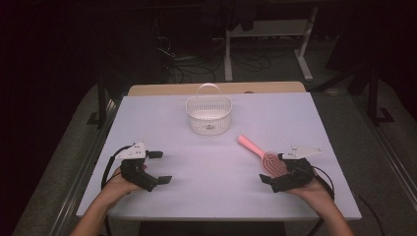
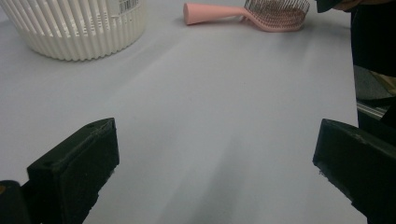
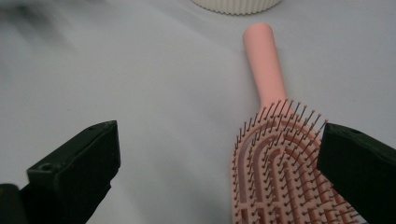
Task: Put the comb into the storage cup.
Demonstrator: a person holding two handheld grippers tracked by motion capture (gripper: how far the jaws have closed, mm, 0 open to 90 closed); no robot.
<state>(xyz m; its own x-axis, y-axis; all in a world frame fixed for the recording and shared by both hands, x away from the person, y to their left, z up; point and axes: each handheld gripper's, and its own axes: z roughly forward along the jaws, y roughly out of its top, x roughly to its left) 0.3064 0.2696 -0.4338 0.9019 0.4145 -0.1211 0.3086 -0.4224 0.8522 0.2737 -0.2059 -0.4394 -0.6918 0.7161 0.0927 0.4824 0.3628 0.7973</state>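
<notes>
A pink hairbrush (image 1: 261,153) lies bristles up on the white table (image 1: 211,196), handle pointing toward a white slatted basket (image 1: 209,114) with an upright handle. My right gripper (image 1: 278,169) stands open at the brush head, near the table's right front. In the right gripper view the brush (image 3: 275,140) lies between the jaws, close to the right one, with no pad pressing on it. My left gripper (image 1: 160,167) is open over bare table at the left front. From the left gripper view the basket (image 2: 74,28) and brush (image 2: 252,14) sit far ahead.
The table's front edge runs just under both hands. Beyond its far edge lie a wooden strip (image 1: 216,88), dark floor with cables, and white desk legs (image 1: 305,49). Open tabletop spans the middle between the grippers.
</notes>
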